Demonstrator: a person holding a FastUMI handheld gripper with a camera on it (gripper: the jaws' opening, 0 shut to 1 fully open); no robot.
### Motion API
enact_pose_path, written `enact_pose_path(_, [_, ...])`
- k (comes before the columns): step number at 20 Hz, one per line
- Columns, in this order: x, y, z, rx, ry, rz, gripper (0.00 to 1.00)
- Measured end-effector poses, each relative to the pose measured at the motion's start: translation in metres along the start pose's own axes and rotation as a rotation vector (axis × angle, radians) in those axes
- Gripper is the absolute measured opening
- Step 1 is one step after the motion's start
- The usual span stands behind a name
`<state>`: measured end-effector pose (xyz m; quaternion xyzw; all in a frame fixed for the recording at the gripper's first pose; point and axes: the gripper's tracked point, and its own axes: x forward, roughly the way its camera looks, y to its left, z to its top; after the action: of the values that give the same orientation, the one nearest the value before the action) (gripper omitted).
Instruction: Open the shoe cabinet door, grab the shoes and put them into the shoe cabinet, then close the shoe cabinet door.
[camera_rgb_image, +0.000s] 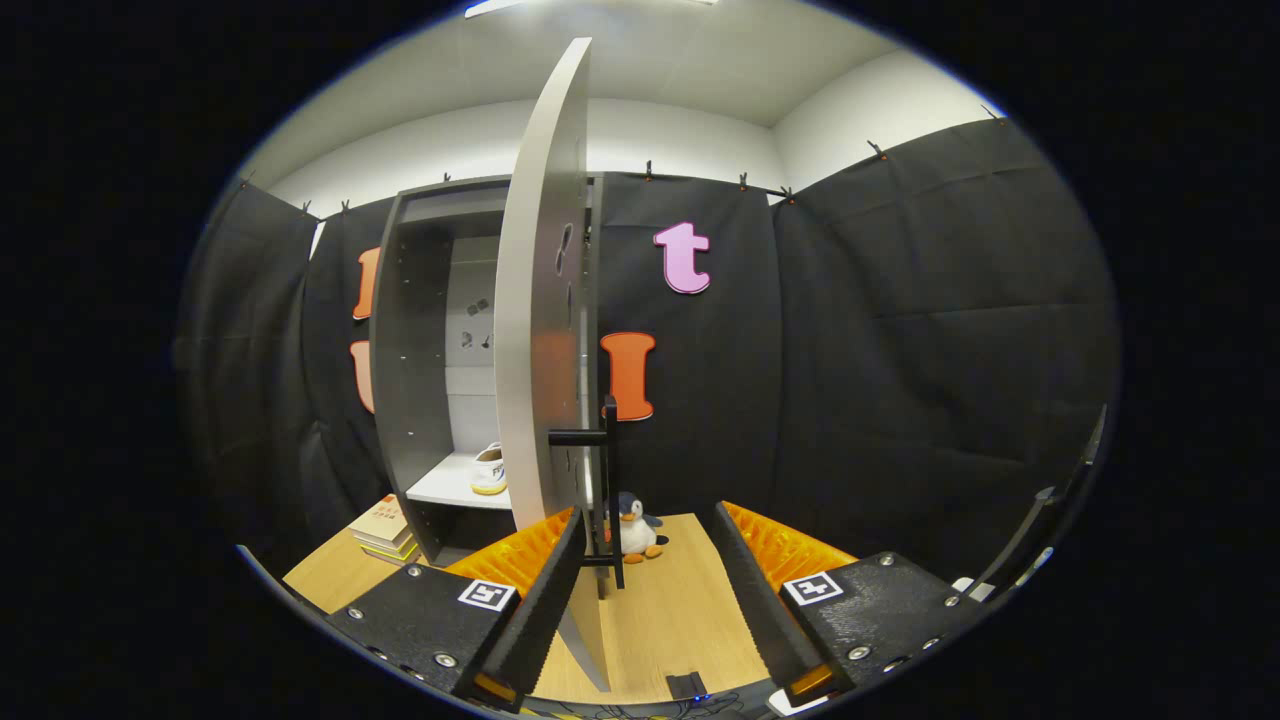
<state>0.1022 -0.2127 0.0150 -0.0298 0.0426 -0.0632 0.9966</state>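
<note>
The gripper hangs spread wide at the door — its edge-on panel half-hiding a shoe.

The open cabinet door stands edge-on and hides the right part of the shoe cabinet interior. It covers most of the shoe on the shelf. The cabinet's side conceals part of the stack of books. The door handle partly masks the penguin toy.

The gripper is pointing level and forward, its two fingers spreading wide apart with a clear gap between them, and neither finger is pressing on anything.
</note>
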Motion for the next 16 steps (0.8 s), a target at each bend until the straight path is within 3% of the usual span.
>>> enact_pose_path(11, [0.007, 0.121, 0.004, 0.034, -0.039, 0.326, 0.83])
enact_pose_path(16, [0.016, 0.148, 0.003, 0.05, -0.036, 0.433, 0.84])
